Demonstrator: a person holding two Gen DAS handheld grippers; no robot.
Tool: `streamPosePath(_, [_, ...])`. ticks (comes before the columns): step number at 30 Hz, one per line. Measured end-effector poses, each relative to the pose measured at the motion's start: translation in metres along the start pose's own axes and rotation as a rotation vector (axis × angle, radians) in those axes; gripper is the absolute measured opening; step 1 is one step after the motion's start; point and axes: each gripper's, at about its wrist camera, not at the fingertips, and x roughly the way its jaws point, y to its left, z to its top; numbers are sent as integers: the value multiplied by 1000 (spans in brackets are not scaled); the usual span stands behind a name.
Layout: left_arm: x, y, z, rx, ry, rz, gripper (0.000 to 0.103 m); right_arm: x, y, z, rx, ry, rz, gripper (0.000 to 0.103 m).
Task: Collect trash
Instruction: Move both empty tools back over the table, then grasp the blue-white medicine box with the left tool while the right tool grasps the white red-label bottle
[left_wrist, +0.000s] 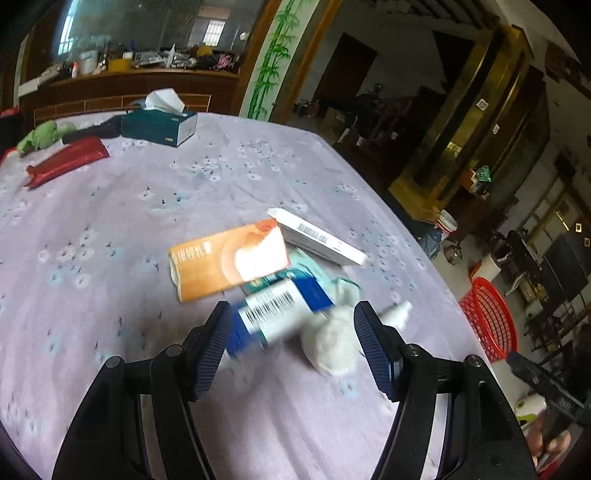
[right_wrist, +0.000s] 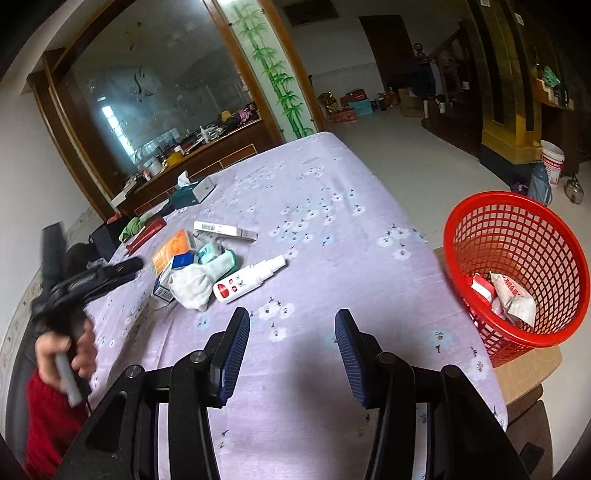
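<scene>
A pile of trash lies on the lilac tablecloth (left_wrist: 122, 229): a blue and white barcode box (left_wrist: 275, 314), a crumpled white cloth (left_wrist: 332, 343), an orange box (left_wrist: 229, 258), a flat white box (left_wrist: 317, 236) and a white spray bottle (right_wrist: 251, 278). My left gripper (left_wrist: 293, 315) is open, its jaws on either side of the barcode box and the cloth, which are blurred. My right gripper (right_wrist: 291, 321) hangs open over bare cloth near the table's front edge, nothing between its fingers. A red mesh basket (right_wrist: 517, 236) to its right holds a few wrappers (right_wrist: 506, 295).
The basket stands on a low wooden stool (right_wrist: 528, 365) off the table's right edge. A teal tissue box (left_wrist: 159, 125), a red pouch (left_wrist: 66, 158) and a green cloth (left_wrist: 40, 134) lie at the far end. A hand (right_wrist: 66, 350) holds the left gripper.
</scene>
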Motion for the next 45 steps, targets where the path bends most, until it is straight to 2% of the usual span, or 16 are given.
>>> streamPosePath(3, [21, 10, 6, -29, 54, -75, 66, -1, 1, 1, -3, 3, -3, 52])
streamPosePath(6, [32, 17, 5, -51, 78, -105, 66, -1, -1, 3, 3, 3, -5, 52])
streamPosePath(11, [18, 6, -11, -40, 138, -198, 66, 1, -3, 4, 9, 8, 0, 53])
streamPosePath(13, [15, -7, -19, 22, 163, -185, 66, 2, -3, 4, 12, 13, 7, 53])
streamPosePath(15, [6, -13, -23, 72, 101, -117, 66, 4, -3, 4, 13, 17, 14, 53])
streamPosePath(19, [8, 6, -6, 24, 57, -84, 66, 7, -3, 2, 14, 23, 16, 53])
streamPosePath(23, [33, 30, 10, -66, 84, -103, 66, 7, -6, -1, 21, 24, 15, 54])
streamPosePath(26, [52, 38, 9, -122, 147, -144, 66, 7, -8, -1, 30, 24, 12, 55])
streamPosePath(30, [53, 32, -8, -128, 226, -213, 66, 8, -11, -1, 36, 27, 10, 56])
streamPosePath(33, [43, 21, -20, -95, 233, -223, 70, 13, -11, 0, 38, 35, 14, 56])
streamPosePath(38, [34, -6, -36, 1, 211, -127, 70, 23, -7, -1, 38, 57, 29, 56])
streamPosePath(40, [35, -10, -38, 25, 166, -12, 70, 26, -3, -2, 31, 65, 29, 56])
streamPosePath(41, [38, -11, -38, 29, 166, 20, 67, 28, -2, -2, 28, 68, 30, 56])
streamPosePath(43, [43, -10, -39, 4, 169, 32, 41, 30, 2, -2, 27, 75, 40, 56])
streamPosePath(45, [45, -9, -41, -8, 172, 54, 37, 32, 5, -1, 26, 80, 48, 56])
